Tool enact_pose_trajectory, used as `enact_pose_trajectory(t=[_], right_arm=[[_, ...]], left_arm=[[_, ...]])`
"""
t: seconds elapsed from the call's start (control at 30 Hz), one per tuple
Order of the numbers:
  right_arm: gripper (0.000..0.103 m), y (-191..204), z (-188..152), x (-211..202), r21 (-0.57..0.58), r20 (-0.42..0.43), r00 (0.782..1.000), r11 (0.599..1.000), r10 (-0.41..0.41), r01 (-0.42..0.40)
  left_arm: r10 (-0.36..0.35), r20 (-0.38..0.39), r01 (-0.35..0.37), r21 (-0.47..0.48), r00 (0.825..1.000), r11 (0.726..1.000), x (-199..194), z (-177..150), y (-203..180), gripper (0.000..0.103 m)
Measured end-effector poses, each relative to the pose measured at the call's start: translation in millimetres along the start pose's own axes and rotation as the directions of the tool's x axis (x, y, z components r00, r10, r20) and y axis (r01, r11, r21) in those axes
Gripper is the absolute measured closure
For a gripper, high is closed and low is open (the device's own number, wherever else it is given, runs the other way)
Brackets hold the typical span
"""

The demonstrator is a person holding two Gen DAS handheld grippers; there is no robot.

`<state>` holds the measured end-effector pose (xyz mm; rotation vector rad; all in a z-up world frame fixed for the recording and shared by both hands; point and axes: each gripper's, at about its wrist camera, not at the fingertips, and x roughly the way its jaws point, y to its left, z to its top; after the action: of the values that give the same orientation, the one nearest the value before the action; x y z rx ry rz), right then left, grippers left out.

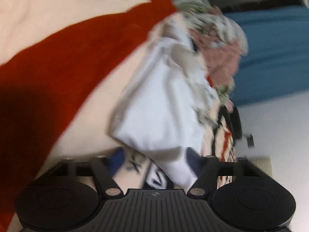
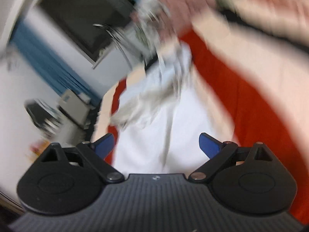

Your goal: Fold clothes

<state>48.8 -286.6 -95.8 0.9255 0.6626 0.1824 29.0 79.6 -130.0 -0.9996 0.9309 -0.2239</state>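
- A cream sheet (image 1: 63, 5) with a broad red band (image 1: 63, 67) covers the surface under both views; whether a bed or a table lies beneath cannot be told.
- On it, in the left wrist view, lies a heap of clothes (image 1: 210, 58): a floral piece and a pink piece at the far end, and a patterned cloth in cream, black and orange toward the near right edge.
- A white garment (image 1: 162, 112) is the largest piece, rumpled, running from the heap down toward the camera; in the right wrist view it (image 2: 173, 127) lies over the red band, straight ahead.
- Behind are a white wall with a blue stripe (image 1: 274, 58) and, in the right wrist view, a dark screen (image 2: 81, 19).
- Right tool (image 2: 156, 145): released, its blue pads (image 2: 208, 145) wide apart with the white garment between them and touching neither.
- Left tool (image 1: 154, 172): the white garment's tip and a printed navy cloth (image 1: 154, 179) lie between the finger arms, but the tips are hidden and blurred, so I cannot tell whether it grips.
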Motion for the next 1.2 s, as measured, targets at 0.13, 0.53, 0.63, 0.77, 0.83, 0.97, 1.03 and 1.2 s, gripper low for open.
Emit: enact_pose_trajectory(t=[0.13, 0.53, 0.63, 0.77, 0.83, 0.97, 1.03, 1.2], right_arm=[[0.013, -37, -17, 30, 0.277, -0.108, 0.992, 0.96, 0.061, -0.029], [0.076, -64, -17, 39, 0.338, 0.053, 0.998, 0.941, -0.029, 0.01], [0.088, -66, -16, 38, 0.317, 0.06, 0.997, 0.948, -0.038, 0.017], [0.093, -60, -14, 26, 0.256, 0.094, 0.995, 0.967, -0.018, -0.007], [0.093, -56, -13, 21, 0.229, 0.112, 0.994, 0.973, -0.007, -0.019], [0.094, -48, -12, 8, 0.179, 0.143, 0.99, 0.983, 0.015, -0.041], [0.095, -41, -11, 0, 0.15, 0.162, 0.986, 0.987, 0.033, -0.057], [0.095, -15, -19, -43, 0.044, 0.24, 0.965, 0.992, 0.107, -0.121]], left_arm=[[-0.002, 0.056, 0.007, -0.092, 0.998, 0.996, 6, 10, 16, 0.09], [-0.034, 0.194, 0.054, -0.096, 0.98, 0.994, -21, 12, 22, 0.095], [-0.043, 0.177, 0.065, -0.122, 0.983, 0.99, -12, 9, 23, 0.089], [-0.046, 0.164, 0.07, -0.142, 0.985, 0.987, -2, 13, 25, 0.084], [-0.068, 0.166, 0.094, -0.153, 0.984, 0.984, 0, 14, 27, 0.093], [-0.154, 0.215, 0.174, -0.079, 0.964, 0.981, -11, 11, 17, 0.096], [-0.199, 0.267, 0.197, 0.034, 0.943, 0.98, -25, 5, 2, 0.096], [-0.315, 0.314, 0.267, 0.187, 0.896, 0.945, -74, -21, -24, 0.097]])
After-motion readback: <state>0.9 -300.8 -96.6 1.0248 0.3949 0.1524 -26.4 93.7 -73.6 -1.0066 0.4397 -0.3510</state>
